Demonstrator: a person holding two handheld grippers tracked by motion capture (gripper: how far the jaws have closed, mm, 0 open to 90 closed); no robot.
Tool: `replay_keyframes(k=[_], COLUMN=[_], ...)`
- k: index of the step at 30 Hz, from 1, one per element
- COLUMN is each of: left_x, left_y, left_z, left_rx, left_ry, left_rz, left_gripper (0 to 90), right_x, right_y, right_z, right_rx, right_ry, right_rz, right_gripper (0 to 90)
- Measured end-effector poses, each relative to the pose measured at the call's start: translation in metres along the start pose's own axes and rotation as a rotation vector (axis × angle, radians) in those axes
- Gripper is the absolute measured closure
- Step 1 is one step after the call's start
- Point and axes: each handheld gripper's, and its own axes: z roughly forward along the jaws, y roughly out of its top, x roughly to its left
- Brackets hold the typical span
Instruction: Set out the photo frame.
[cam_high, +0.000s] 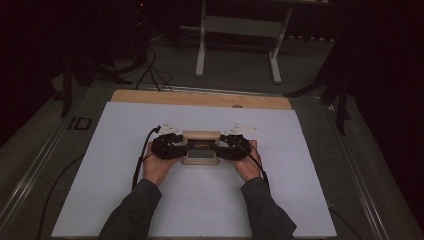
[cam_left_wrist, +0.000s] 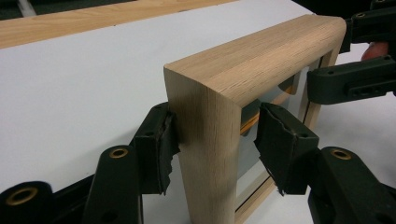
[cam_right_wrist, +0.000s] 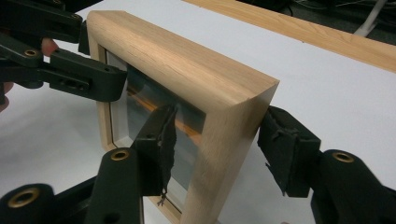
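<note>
A light wooden frame (cam_high: 200, 147) with thick, rounded-cornered rails stands upright on its lower edge on the white table sheet (cam_high: 125, 175), near the sheet's middle. Its face carries a glass pane; the left gripper view shows an orange streak reflected behind the pane.

The left gripper (cam_high: 170, 146) stands at the frame's left end and the right gripper (cam_high: 231, 147) at its right end, each carried in a hand (cam_high: 158, 167) entering from the near edge. In the left gripper view, the left gripper (cam_left_wrist: 217, 140) straddles the frame's (cam_left_wrist: 243, 74) corner post: one pad lies against the outer wood face, the other stands clear of the post on the glass side, so the jaws are spread wide and do not clamp the wood. In the right gripper view, the right gripper (cam_right_wrist: 219, 149) straddles the opposite corner of the frame (cam_right_wrist: 187, 60); one pad sits close against the pane side, the other stands apart from the outer face, again parted and not gripping.

Cut off or unclear: the frame's lower rail passes below both gripper views; in the high view the grippers cover both ends of the frame, and the pane's content cannot be read. Beyond the sheet, a strip of wooden tabletop (cam_high: 200, 98) shows; the far room is dark.
</note>
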Motion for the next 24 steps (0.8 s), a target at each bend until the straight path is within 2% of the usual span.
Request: replay_keyframes(k=[9, 15, 24], left_x=[0.001, 0.002, -0.003], left_y=[-0.001, 0.0, 0.002], left_z=[0.002, -0.001, -0.011], left_rx=[0.014, 0.016, 0.021], left_ry=[-0.014, -0.009, -0.001], left_rz=[-0.016, -0.02, 0.0], left_gripper=[39.7, 37.4, 36.6], right_x=[-0.001, -0.001, -0.001], right_y=[0.0, 0.001, 0.001], right_z=[0.0, -0.003, -0.011], right_rx=[0.007, 0.003, 0.012], right_ry=[-0.005, -0.009, -0.008], right_rz=[-0.003, 0.005, 0.007], right_gripper=[39.8, 36.8, 33.1])
